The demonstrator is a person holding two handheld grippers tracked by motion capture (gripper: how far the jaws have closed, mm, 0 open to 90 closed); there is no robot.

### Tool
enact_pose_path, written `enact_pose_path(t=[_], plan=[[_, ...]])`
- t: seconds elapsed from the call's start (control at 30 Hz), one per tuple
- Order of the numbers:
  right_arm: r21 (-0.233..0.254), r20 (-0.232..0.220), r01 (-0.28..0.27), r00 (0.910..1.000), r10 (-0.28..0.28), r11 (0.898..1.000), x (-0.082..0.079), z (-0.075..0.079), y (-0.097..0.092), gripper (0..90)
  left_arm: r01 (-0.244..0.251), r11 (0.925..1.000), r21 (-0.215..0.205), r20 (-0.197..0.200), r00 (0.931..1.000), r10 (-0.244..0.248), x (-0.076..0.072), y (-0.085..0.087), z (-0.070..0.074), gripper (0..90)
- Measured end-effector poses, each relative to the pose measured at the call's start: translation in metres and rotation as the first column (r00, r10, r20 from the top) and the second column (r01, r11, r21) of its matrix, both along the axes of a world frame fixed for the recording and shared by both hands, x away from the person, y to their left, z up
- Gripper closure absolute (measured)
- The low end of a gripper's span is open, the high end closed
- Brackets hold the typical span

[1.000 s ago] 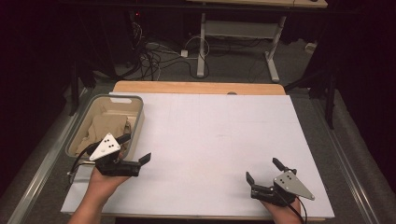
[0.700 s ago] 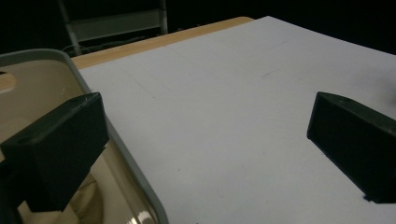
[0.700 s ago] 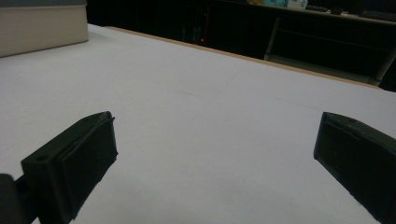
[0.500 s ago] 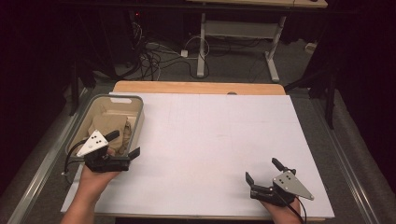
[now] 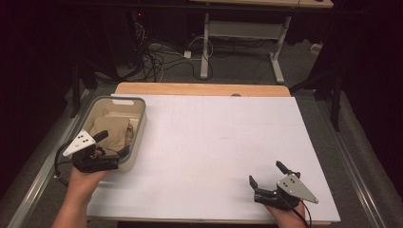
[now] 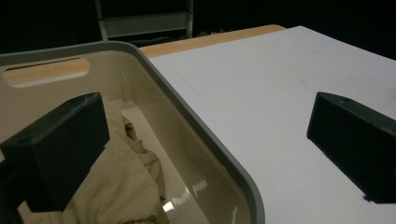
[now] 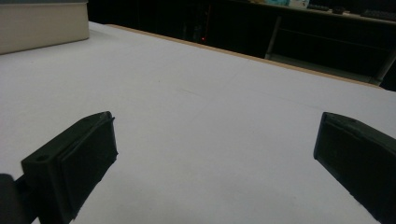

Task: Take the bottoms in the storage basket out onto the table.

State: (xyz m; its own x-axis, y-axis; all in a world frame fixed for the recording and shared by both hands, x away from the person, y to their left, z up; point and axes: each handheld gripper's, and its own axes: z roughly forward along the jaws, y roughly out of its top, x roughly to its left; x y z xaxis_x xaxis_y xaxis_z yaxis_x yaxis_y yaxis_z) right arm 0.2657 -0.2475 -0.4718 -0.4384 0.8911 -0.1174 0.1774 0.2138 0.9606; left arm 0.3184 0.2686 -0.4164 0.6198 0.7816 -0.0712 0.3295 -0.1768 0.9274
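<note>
A beige bin with a grey rim (image 5: 138, 124) stands at the table's left edge with a crumpled tan cloth (image 5: 114, 131) inside. My left gripper (image 5: 113, 144) is open and straddles the bin's near right rim. In the left gripper view one jaw hangs over the tan cloth (image 6: 126, 186) inside the bin (image 6: 215, 144), the other over the white sheet; its midpoint (image 6: 205, 149) lies by the rim. My right gripper (image 5: 266, 174) rests open near the front right of the table, jaws wide over bare white surface (image 7: 215, 154).
A white sheet (image 5: 214, 142) covers the wooden table, whose far edge (image 5: 199, 89) shows bare. Behind the table are cables and a desk frame (image 5: 209, 47) on the dark floor. The bin's side (image 7: 42, 25) appears far left in the right gripper view.
My left gripper has moved left and slightly back, from over the white sheet to the bin's near rim. The right gripper has stayed put.
</note>
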Motion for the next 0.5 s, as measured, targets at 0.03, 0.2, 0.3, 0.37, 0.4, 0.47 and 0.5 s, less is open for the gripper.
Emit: enact_pose_path(t=[0.03, 0.2, 0.3, 0.37, 0.4, 0.47, 0.5], plan=[[-0.001, 0.000, 0.000, 1.0000, 0.000, 1.000, 0.000, 0.000, 0.000, 0.3, -0.003, 1.0000, -0.003, -0.002, 1.0000, 0.003, 0.000, 0.002, 0.000, 0.0], [-0.003, 0.000, -0.001, 1.0000, 0.001, 1.000, 0.000, 0.000, 0.001, 0.4, -0.040, 0.9992, 0.004, -0.002, 0.9992, 0.040, 0.001, 0.014, 0.002, 0.0], [-0.003, -0.001, -0.002, 1.0000, 0.002, 1.000, 0.000, -0.001, 0.001, 0.3, -0.044, 0.9989, -0.014, -0.007, 0.9990, 0.044, 0.002, 0.020, 0.002, 0.0], [-0.004, 0.000, -0.003, 1.0000, 0.003, 1.000, 0.000, -0.001, 0.001, 0.4, -0.054, 0.9984, -0.016, -0.009, 0.9985, 0.054, 0.002, 0.024, 0.002, 0.0], [-0.005, -0.002, -0.003, 1.0000, 0.003, 1.000, 0.000, -0.001, 0.001, 0.4, -0.059, 0.9981, -0.018, -0.011, 0.9982, 0.059, 0.002, 0.027, 0.002, 0.0], [-0.007, -0.002, -0.003, 1.0000, 0.003, 1.000, 0.000, -0.001, 0.001, 0.4, -0.062, 0.9978, -0.023, -0.018, 0.9979, 0.062, 0.003, 0.029, 0.002, 0.0], [-0.006, -0.003, -0.003, 1.0000, 0.003, 1.000, 0.000, -0.001, 0.001, 0.3, -0.063, 0.9978, -0.023, -0.020, 0.9979, 0.062, 0.003, 0.030, 0.001, 0.0]])
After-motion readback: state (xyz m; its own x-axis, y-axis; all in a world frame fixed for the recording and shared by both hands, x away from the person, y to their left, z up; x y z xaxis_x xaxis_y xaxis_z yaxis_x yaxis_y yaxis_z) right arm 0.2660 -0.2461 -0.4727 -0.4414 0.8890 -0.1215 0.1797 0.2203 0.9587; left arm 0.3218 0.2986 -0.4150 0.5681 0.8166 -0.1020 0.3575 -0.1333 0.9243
